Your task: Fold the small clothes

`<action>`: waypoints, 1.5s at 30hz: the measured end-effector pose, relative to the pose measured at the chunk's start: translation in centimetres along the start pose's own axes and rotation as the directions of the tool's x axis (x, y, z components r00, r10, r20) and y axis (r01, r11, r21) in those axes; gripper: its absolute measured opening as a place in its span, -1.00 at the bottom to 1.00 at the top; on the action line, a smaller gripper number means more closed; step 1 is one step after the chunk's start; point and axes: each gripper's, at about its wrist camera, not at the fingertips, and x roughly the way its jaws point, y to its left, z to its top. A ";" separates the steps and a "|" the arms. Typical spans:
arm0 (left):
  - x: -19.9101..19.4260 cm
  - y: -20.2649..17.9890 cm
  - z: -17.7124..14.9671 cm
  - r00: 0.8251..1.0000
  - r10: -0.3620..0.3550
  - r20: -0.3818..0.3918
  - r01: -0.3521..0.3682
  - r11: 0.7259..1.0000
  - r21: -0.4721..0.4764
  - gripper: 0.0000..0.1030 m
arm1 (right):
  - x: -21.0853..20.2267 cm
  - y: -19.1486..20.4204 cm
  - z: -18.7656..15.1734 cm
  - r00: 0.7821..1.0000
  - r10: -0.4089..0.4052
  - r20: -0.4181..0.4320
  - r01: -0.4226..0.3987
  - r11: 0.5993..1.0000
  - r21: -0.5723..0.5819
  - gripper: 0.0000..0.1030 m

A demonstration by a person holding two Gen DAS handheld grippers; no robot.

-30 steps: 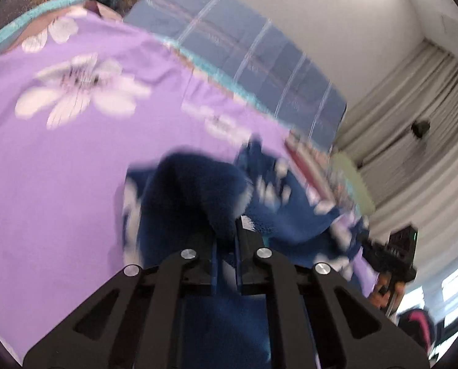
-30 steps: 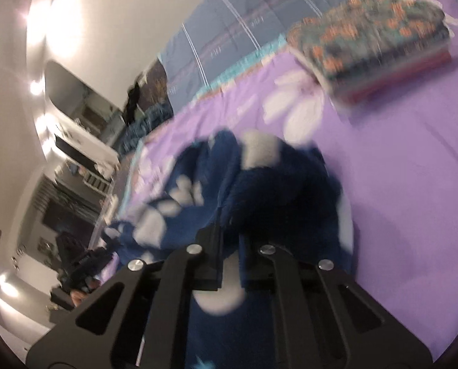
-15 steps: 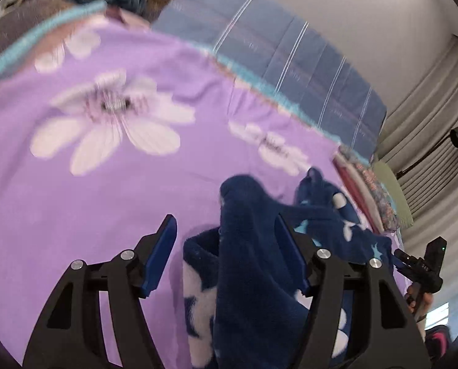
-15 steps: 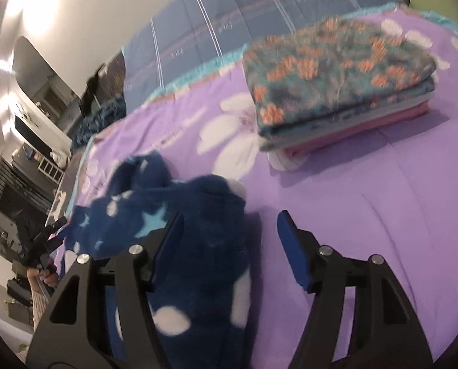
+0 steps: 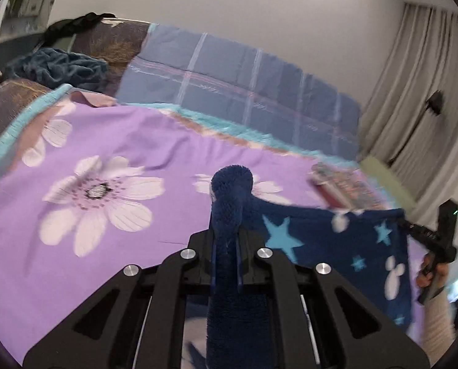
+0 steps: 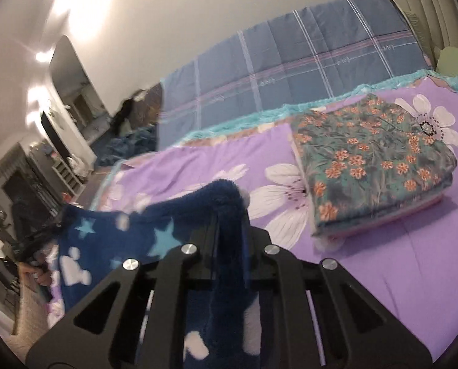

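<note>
A bed is covered by a purple sheet [image 5: 142, 141] printed with large white flowers, and a turquoise border is seen along its far edge. Behind it, a blue checked quilt [image 5: 238, 83] is propped against the pale wall, and grey curtains [image 5: 419, 92] hang at the side in the left wrist view. A crumpled dark blue blanket [image 5: 56, 67] is heaped at the far corner of the bed.

A stack of folded clothes [image 6: 373, 160], topped by a teal piece with orange flowers, is set on the sheet, well apart from the work in hand.

A dark blue fleece garment [image 5: 336, 240], patterned with light blue stars and white shapes, is held up above the sheet and stretched in the air between the two grippers, its lower part hanging down. One upper corner is bunched and pinched in the left gripper [image 5: 226, 249], whose fingers are pressed together on the fabric; the fleece bulges out beyond the fingertips. The other upper corner is pinched likewise in the right gripper [image 6: 230, 243], fingers pressed together on a fold of it. In each wrist view the opposite gripper is seen at the far end of the taut top edge, with a hand [image 5: 429, 273] wrapped round its handle.
</note>
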 end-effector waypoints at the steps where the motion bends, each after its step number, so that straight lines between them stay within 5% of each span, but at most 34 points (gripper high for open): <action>1: 1.4 0.3 -0.3 0.999 0.035 -0.037 -0.034 0.999 0.014 -0.79 | 2.5 -0.6 -0.6 0.995 -0.059 -0.079 0.059 0.998 0.001 -0.62; 4: 6.8 1.7 -3.1 0.968 0.139 -0.210 -0.132 0.990 0.049 -0.72 | 6.5 -2.2 -2.9 0.960 -0.164 -0.228 0.169 0.986 0.003 -0.50; 7: 8.4 2.4 -5.8 0.945 0.188 -0.267 -0.170 0.981 0.091 -0.56 | 5.1 -2.8 -3.7 0.973 -0.133 -0.187 0.143 0.989 0.044 -0.40; 10: 6.7 2.2 -5.6 0.947 0.228 -0.227 -0.206 0.971 0.118 -0.27 | 1.8 -3.0 -3.8 0.981 -0.140 -0.138 0.150 0.987 0.061 -0.28; 15: 0.0 1.5 -5.3 0.985 0.121 -0.126 -0.116 0.992 0.045 -0.26 | -3.9 -1.1 -6.2 0.987 -0.114 -0.114 0.117 0.993 0.025 -0.28; 17: -3.3 0.7 -6.7 0.995 0.047 -0.093 -0.044 0.999 0.028 -0.26 | -6.4 -0.1 -8.3 0.991 -0.088 -0.103 0.089 0.996 0.004 -0.28; 22: -6.6 -0.3 -12.7 0.987 0.068 -0.143 -0.059 0.996 0.068 0.06 | -10.3 1.5 -13.8 0.981 -0.158 -0.116 0.154 0.987 -0.040 -0.12; 26: -7.0 0.9 -16.9 0.978 -0.007 -0.210 0.003 1.000 -0.022 0.00 | -11.0 -0.6 -17.4 0.983 -0.091 -0.157 0.108 0.989 0.105 0.10; 27: -7.0 1.2 -17.3 0.975 -0.039 -0.217 0.029 0.998 -0.049 -0.27 | -10.8 -1.1 -18.0 0.986 -0.056 -0.156 0.080 0.985 0.151 0.16; 29: -7.7 0.8 -17.3 0.979 -0.035 -0.202 0.021 0.997 -0.075 -0.50 | -10.5 -1.2 -18.2 0.990 -0.028 -0.138 0.052 0.983 0.177 0.16; 31: -9.0 -0.1 -16.6 0.985 -0.004 -0.173 -0.006 0.998 -0.060 -0.75 | -10.2 -0.3 -17.5 0.988 -0.006 -0.152 0.030 0.987 0.156 -0.64; 32: -9.1 -0.4 -16.5 0.984 0.007 -0.178 -0.016 0.999 -0.049 -0.79 | -10.5 -0.2 -17.2 0.990 -0.020 -0.141 0.043 0.986 0.161 -0.67; 35: -7.7 -0.7 -17.8 0.964 0.128 -0.234 -0.118 0.992 0.054 -0.74 | -10.4 0.0 -17.0 0.983 -0.115 -0.142 0.128 0.988 0.090 -0.76; 38: -7.5 -1.5 -19.2 0.965 0.199 -0.171 -0.173 0.972 0.158 -0.63 | -9.1 0.9 -18.5 0.965 -0.203 -0.165 0.207 0.978 0.009 -0.69; 43: -9.1 -1.4 -18.2 0.965 0.200 -0.170 -0.184 0.977 0.104 -0.60 | -12.1 3.6 -18.3 0.956 -0.281 -0.080 0.276 0.958 -0.073 -0.56; 45: -10.9 -1.8 -17.4 0.981 0.152 -0.120 -0.145 0.987 0.069 -0.58 | -13.5 4.6 -18.3 0.963 -0.269 -0.017 0.267 0.961 -0.076 -0.54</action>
